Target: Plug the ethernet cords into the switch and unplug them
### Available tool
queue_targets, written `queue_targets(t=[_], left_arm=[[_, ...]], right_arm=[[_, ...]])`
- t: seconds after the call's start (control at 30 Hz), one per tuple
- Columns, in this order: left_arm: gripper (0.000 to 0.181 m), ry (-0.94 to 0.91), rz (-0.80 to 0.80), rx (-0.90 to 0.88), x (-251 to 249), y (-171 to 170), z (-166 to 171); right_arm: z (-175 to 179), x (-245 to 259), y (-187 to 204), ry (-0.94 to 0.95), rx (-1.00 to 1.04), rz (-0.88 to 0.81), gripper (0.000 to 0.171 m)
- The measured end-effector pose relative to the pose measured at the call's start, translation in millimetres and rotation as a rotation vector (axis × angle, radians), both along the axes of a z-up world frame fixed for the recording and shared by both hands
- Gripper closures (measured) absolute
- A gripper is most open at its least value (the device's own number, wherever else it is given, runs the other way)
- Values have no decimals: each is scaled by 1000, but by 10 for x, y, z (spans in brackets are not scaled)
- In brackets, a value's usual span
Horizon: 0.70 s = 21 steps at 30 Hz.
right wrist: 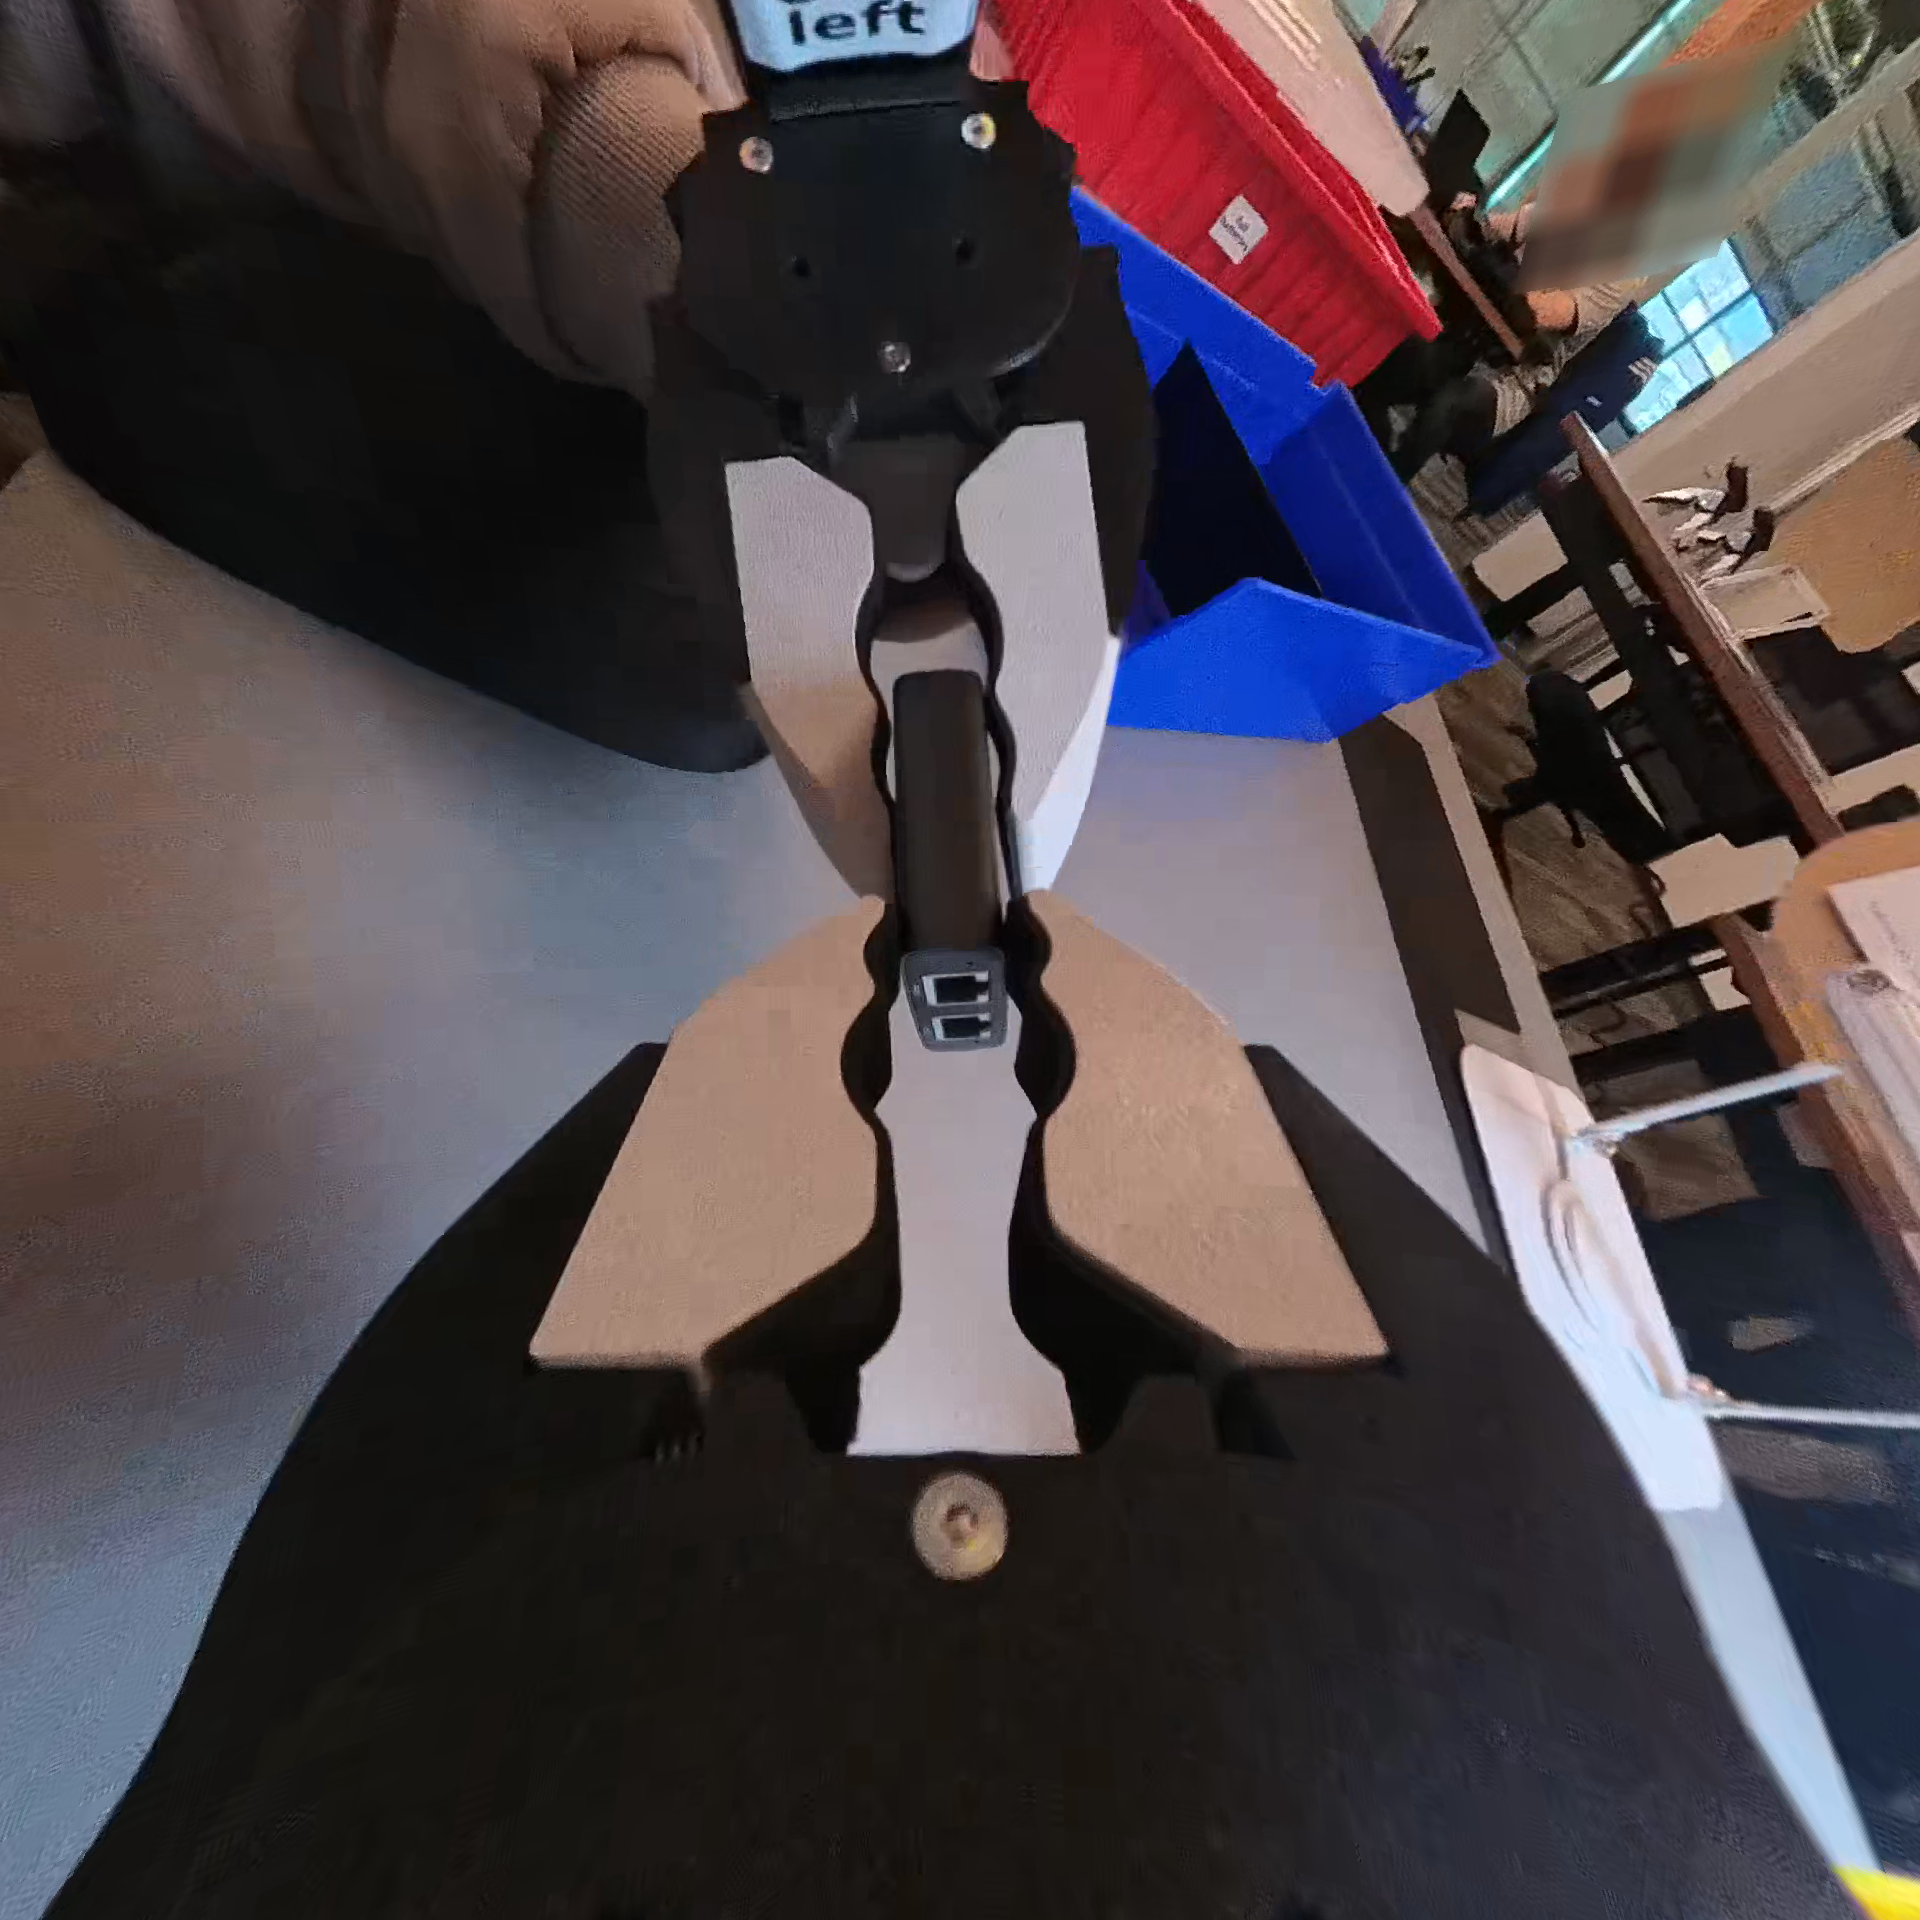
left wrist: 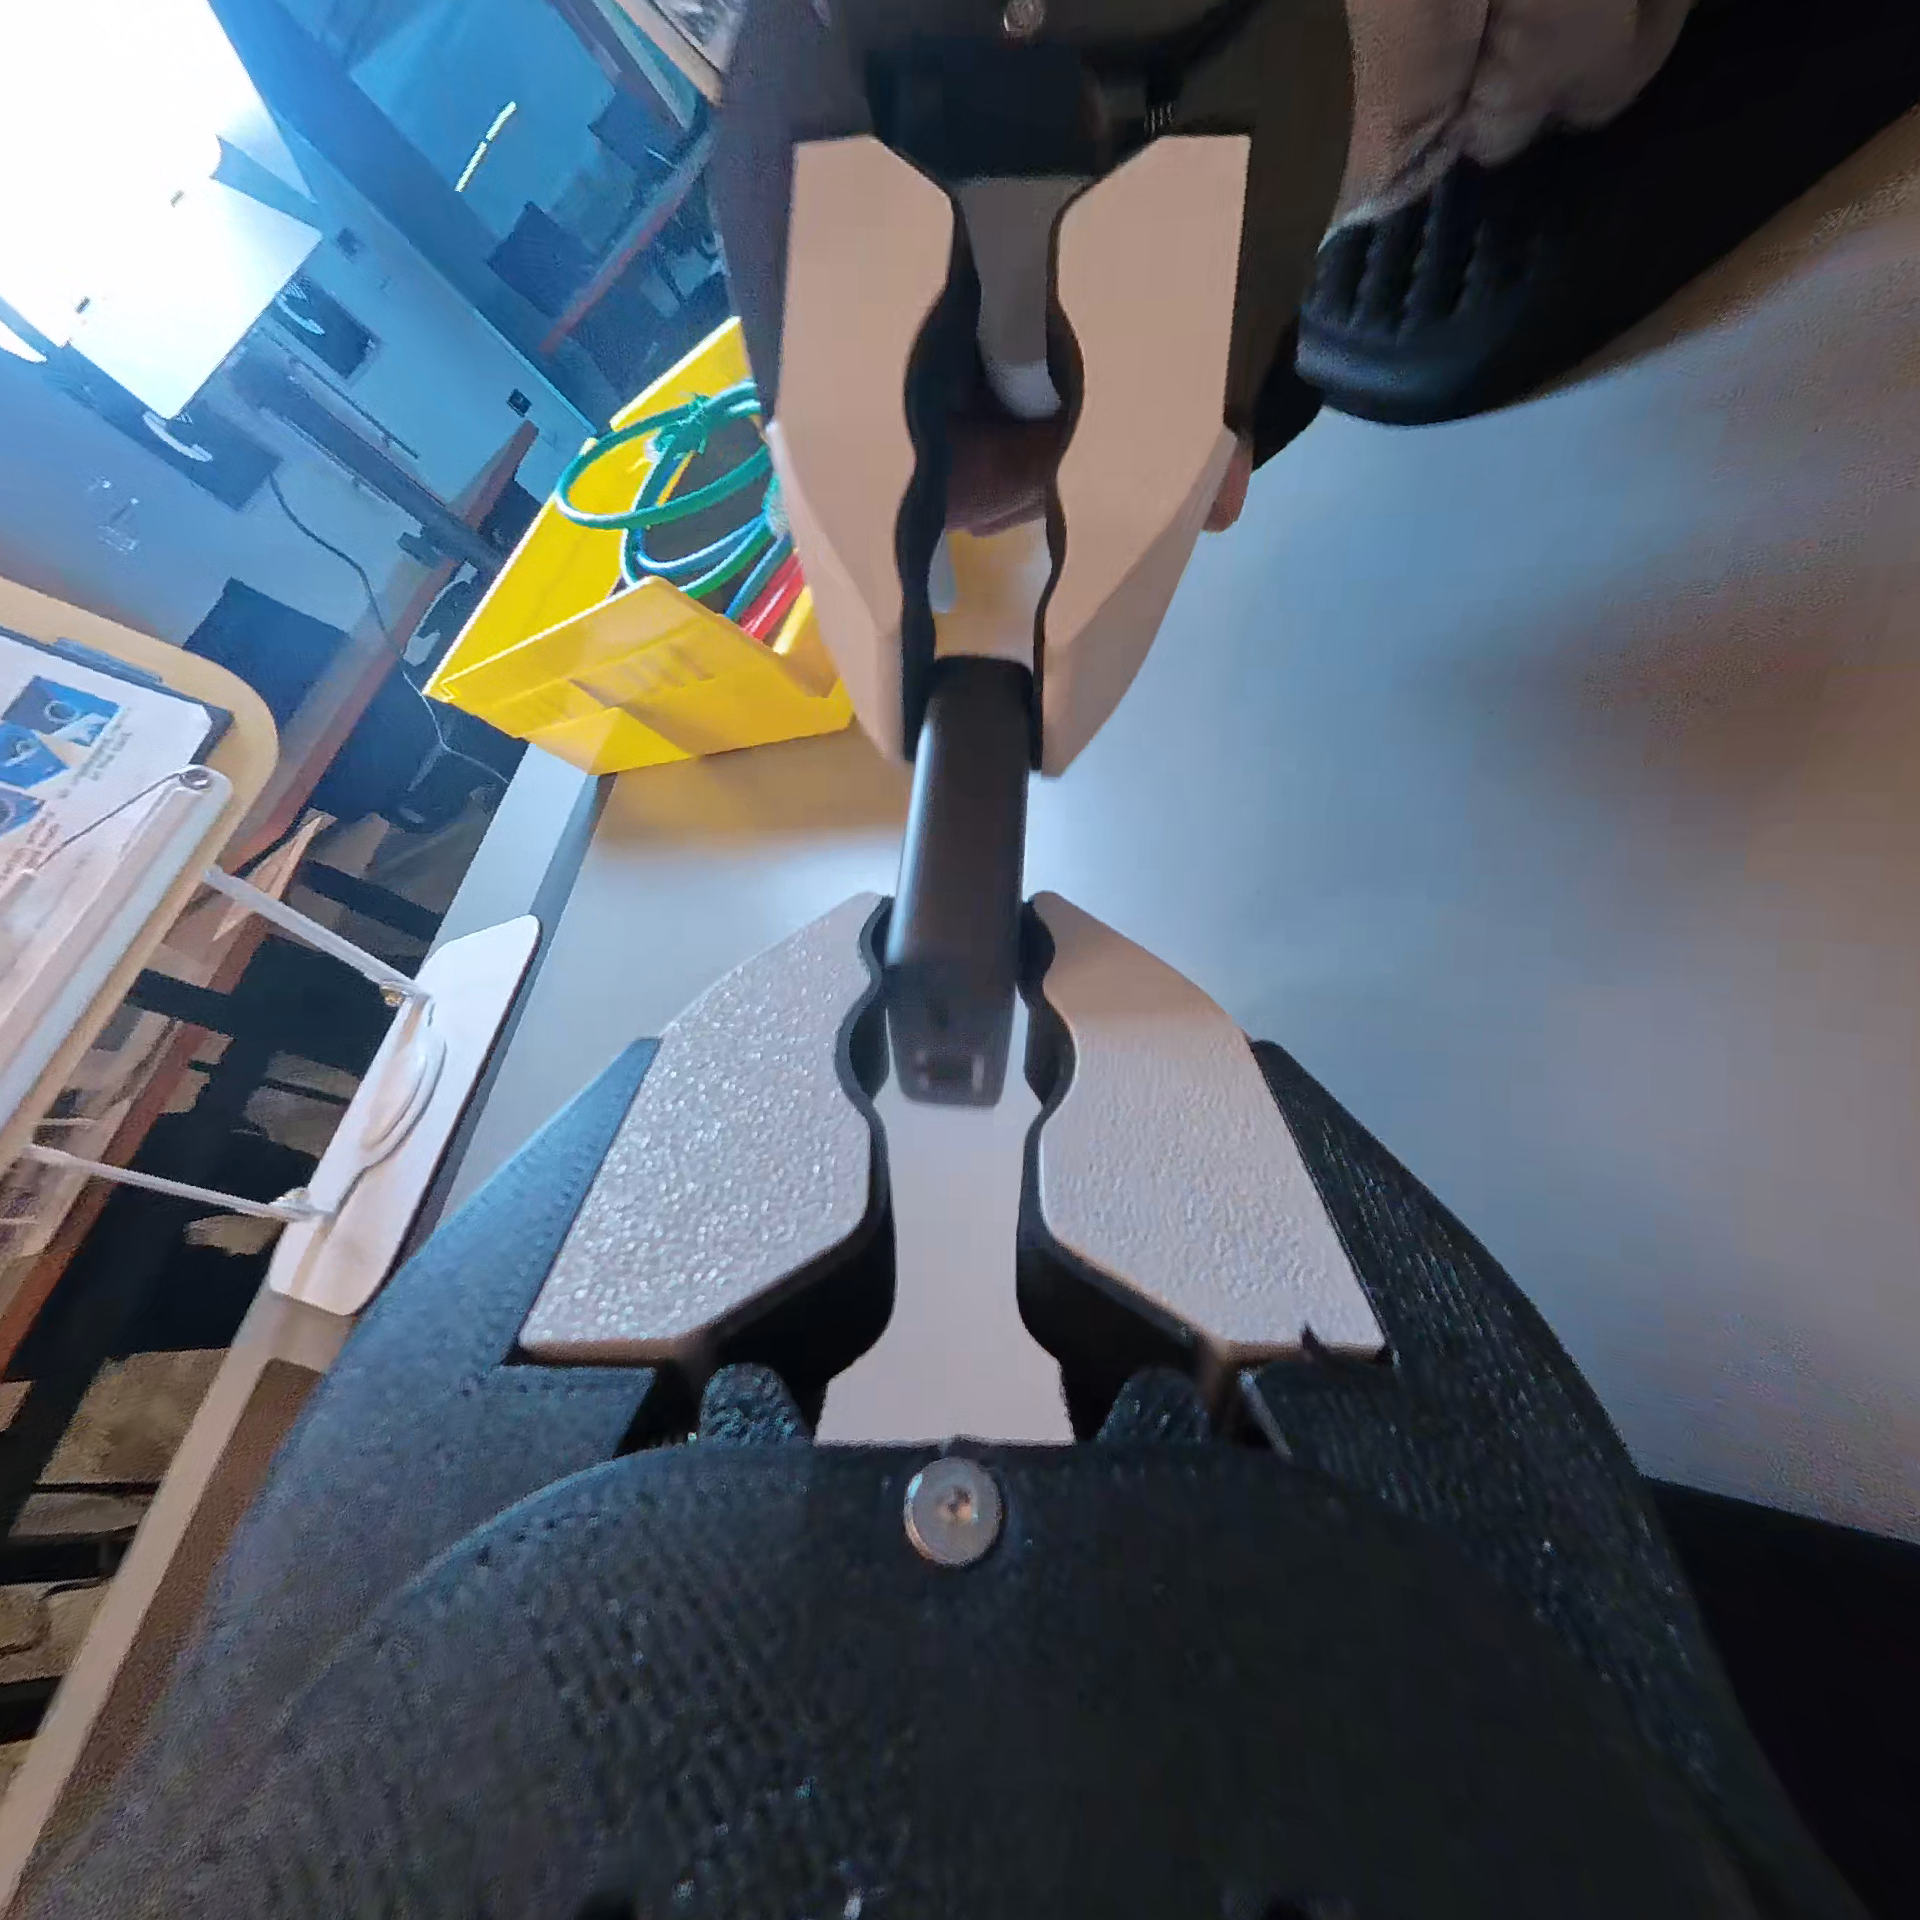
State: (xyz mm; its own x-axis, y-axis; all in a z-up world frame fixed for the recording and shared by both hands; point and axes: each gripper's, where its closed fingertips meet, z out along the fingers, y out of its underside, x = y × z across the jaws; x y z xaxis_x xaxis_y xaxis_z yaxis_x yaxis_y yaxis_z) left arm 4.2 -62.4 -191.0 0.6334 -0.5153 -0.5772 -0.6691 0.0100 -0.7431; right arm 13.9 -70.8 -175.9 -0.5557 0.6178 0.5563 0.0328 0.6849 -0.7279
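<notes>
Wrist views face each other, sharing the switch (left wrist: 951,935).

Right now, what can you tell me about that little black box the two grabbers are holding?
The switch is a small, slim black box that looks like plastic, with rounded edges. The end nearest the right wrist camera has a grey face with two empty ports, one above the other; no cord is plugged into them. It hangs above the pale table, held by both ends: the right gripper pinches one end and the left gripper pinches the other.
</notes>
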Motion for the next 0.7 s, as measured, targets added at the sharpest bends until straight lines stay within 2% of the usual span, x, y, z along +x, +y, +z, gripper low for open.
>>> queue_targets(t=[0.07,0.13,0.23,0.33,0.43,0.57,0.63,0.7], left_arm=[[159,-83,-24,-10,28,-23,61],[160,-83,-41,-29,86,-31,51],[160,-11,-20,-18,93,-15,16],[160,153,-26,85,117,-38,45],[160,273,-101,179,284,-105,54],[160,419,-164,315,483,-186,94],[160,487,-199,347,570,-221,59],[160,553,-213,365,606,-226,8]], right_arm=[[20,81,108,-26,-123,24,152],[-7,143,123,-75,-235,53,151],[-119,140,205,-103,-121,2,151],[-102,230,131,-232,-147,37,134],[-92,277,136,-397,-217,71,108],[-259,358,108,-688,-303,132,86],[-314,444,-22,-784,-313,211,84],[-326,497,-172,-830,-308,275,92]])
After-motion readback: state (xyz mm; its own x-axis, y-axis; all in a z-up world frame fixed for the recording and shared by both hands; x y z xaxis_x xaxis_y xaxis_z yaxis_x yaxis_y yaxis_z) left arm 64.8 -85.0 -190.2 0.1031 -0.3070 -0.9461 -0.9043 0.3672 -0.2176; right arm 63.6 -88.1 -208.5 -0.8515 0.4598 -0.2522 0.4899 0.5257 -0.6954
